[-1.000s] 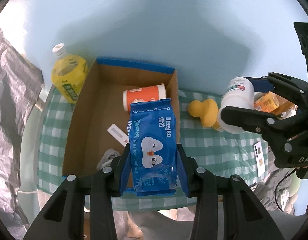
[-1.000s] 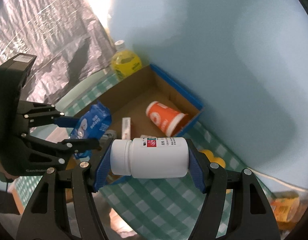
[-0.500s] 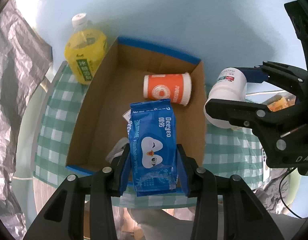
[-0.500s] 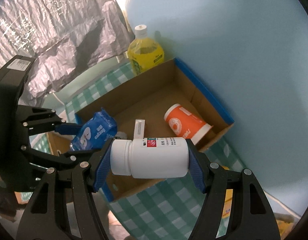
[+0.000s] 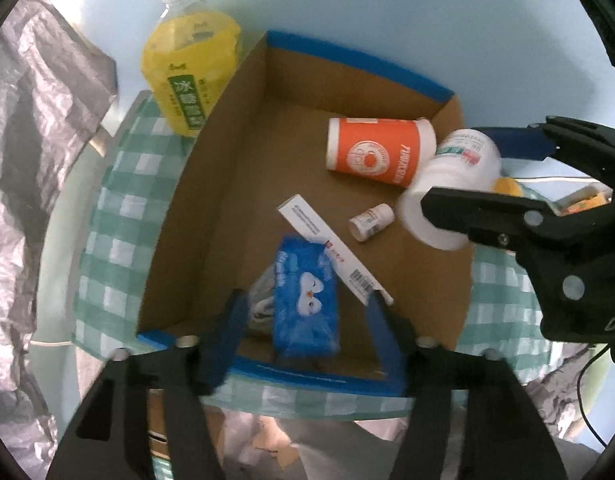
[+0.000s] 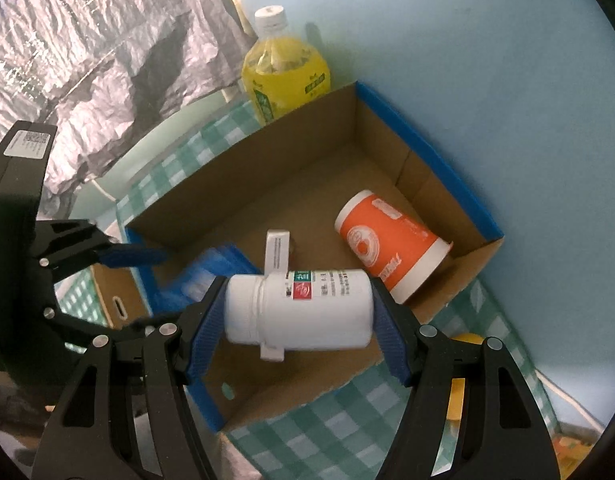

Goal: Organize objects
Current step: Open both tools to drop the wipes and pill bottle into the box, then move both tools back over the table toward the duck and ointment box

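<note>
Cardboard box (image 5: 211, 184), half bare; left fingers (image 5: 227, 332) wide over wipes pack (image 5: 305, 312), right fingers (image 6: 381, 320) clamping white bottle (image 6: 307, 310).

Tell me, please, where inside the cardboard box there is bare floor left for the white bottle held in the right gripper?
The brown cardboard box has bare floor along its left wall, stretching to the far blue-edged corner. The right and near parts are crowded: orange paper cup, small white vial, long white carton, blue wipes pack.

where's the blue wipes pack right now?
In the left wrist view the blue wipes pack lies in the cardboard box at its near edge, between the open left gripper fingers, partly over the slim white carton.
</note>
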A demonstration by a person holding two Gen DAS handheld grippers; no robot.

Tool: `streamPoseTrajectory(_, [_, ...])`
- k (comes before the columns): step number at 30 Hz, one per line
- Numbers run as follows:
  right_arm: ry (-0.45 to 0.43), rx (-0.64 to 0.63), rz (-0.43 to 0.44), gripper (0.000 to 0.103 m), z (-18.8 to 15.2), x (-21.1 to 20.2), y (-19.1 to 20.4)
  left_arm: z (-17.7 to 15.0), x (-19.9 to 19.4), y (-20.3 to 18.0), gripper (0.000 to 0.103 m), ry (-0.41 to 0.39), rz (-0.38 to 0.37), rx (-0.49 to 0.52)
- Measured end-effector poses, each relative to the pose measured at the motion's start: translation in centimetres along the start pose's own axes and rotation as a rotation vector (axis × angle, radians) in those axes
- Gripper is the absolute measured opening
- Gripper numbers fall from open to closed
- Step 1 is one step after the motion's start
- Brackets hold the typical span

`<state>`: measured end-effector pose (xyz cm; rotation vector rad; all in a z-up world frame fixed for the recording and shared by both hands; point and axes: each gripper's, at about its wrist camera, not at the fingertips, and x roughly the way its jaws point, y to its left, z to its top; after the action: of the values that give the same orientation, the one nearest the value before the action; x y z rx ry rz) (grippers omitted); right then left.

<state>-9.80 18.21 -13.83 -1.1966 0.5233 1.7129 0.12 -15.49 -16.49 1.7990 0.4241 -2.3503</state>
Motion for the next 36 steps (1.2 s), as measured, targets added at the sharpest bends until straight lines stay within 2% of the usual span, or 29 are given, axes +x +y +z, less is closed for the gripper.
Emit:
streamPoseTrajectory(1, [-0.007, 0.008, -0.006, 0.081, 0.0, -0.1, -0.1, -0.1, -0.1, 0.1, 0.072, -0.006, 0.000, 0.000])
streamPoseTrajectory(2, [-0.014, 0.016, -0.013, 0.084, 0.0, -0.3, -0.3, -0.1, -0.3, 0.1, 0.074, -0.009, -0.004, -0.004])
streamPoseTrajectory(15, [-0.072, 0.098, -0.051, 0.084, -1.0, -4.6, -2.0, 0.2, -2.5, -1.4, 0.079, -0.026, -0.024, 0.024])
streamPoseTrajectory(25, [-0.080, 0.163, -0.076, 0.084, -2.8, -7.1, -3.9, 1.7, -3.0, -4.7, 0.080, -0.033, -0.039, 0.121])
streamPoseTrajectory(29, [-0.057, 0.212, -0.078, 0.084, -4.1, -7.3, -5.3, 2.2, -2.6, -6.4, 0.080, -0.025, -0.046, 0.164])
streamPoseTrajectory(30, [0.004, 0.326, -0.102, 0.084, -4.7, -7.4, -5.8, 2.3, -2.4, -6.8, 0.080, -0.023, -0.048, 0.175])
streamPoseTrajectory(36, [0.038, 0.399, -0.132, 0.084, -7.5, -8.0, -7.9, 2.8, -1.6, -9.2, 0.080, -0.005, -0.061, 0.248])
